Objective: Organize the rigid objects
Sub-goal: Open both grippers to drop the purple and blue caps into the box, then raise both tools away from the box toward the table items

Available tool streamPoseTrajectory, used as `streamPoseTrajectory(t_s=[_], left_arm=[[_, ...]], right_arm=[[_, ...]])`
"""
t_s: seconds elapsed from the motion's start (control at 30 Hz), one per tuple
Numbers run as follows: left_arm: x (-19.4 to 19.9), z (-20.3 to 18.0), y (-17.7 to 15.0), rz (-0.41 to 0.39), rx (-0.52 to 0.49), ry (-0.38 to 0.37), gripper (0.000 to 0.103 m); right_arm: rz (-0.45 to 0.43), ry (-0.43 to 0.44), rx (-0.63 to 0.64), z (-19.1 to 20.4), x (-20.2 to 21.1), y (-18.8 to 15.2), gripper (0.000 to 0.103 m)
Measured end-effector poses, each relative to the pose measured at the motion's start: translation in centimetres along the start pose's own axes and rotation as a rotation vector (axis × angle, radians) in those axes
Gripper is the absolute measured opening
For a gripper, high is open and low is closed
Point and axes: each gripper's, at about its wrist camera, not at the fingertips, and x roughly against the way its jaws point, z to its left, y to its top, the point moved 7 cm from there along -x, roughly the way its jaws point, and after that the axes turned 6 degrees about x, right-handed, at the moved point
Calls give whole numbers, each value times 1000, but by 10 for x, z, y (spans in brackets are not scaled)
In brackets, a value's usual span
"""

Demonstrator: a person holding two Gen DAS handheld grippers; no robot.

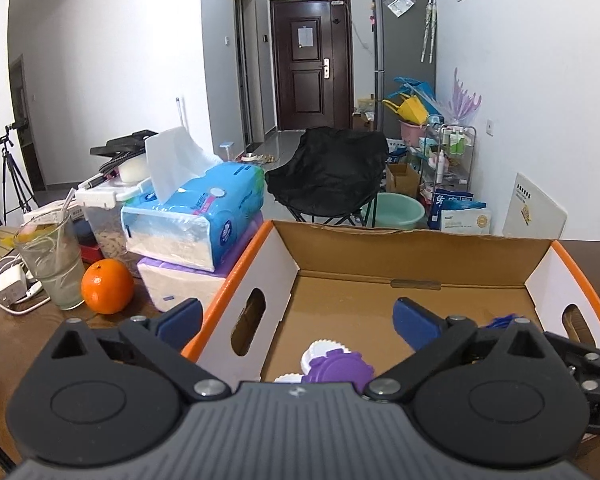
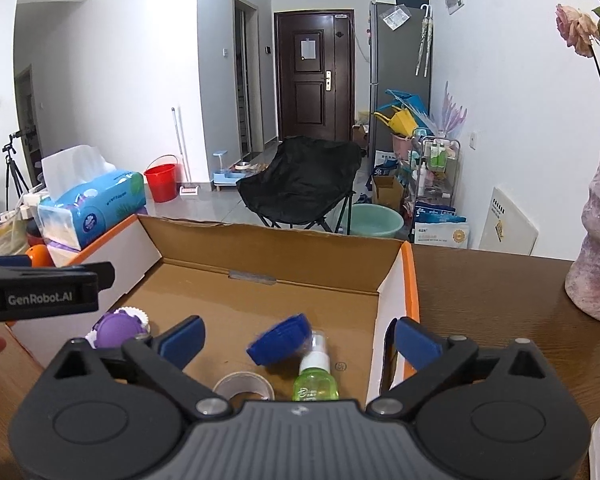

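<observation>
An open cardboard box with an orange rim stands on the brown table. A purple scalloped lid lies on white lids in its left corner. My left gripper is open above them, straddling the box's left wall, with nothing between its fingers. My right gripper is open over the box's right half. Below it sit a blurred blue cap, a green spray bottle and a roll of clear tape. No pad touches them.
Left of the box are stacked tissue packs, an orange, a glass with a straw and a white charger. A mottled vase with a dried rose stands on the table to the right.
</observation>
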Motion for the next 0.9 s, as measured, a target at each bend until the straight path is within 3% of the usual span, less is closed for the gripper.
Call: streamPoseTrajectory(t_s=[0.9], left_arm=[[38, -1, -5, -26, -14, -29, 103]], right_arm=[[-40, -71, 9, -5, 37, -5, 103]])
